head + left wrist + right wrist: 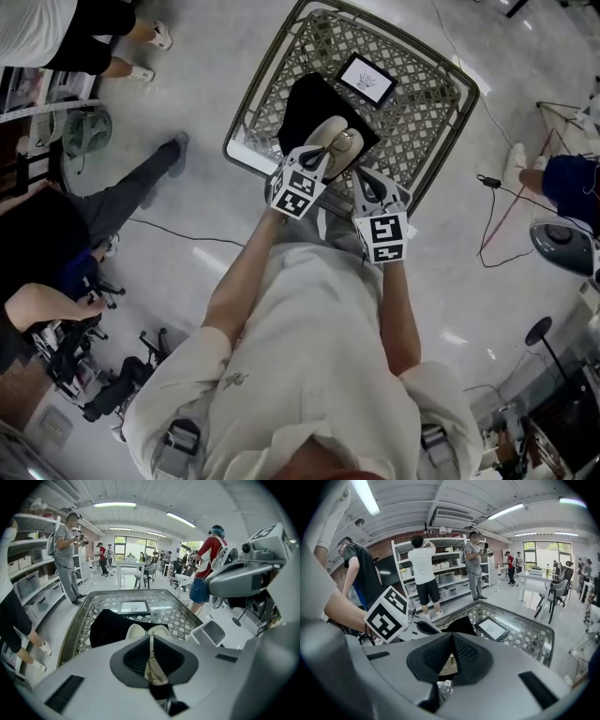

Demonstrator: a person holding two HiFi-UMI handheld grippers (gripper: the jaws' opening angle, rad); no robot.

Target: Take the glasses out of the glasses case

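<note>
A beige glasses case [333, 141] lies on a black cloth [302, 105] on the lattice glass table [433, 105]. Something small and metallic shows on the case's top; the glasses themselves I cannot make out. My left gripper [317, 161] is at the case's near left side. In the left gripper view my left gripper [151, 660] is shut on a thin cream edge of the case [143, 631]. My right gripper [364, 178] is at the case's near right side. In the right gripper view my right gripper [451, 654] is shut, with a beige piece of the case [448, 663] between its pads.
A framed white tablet [367, 79] lies on the table beyond the cloth. Several people stand or sit around: legs [141, 183] at the left, a seated person [567, 178] at the right. A cable [497, 211] runs across the floor on the right.
</note>
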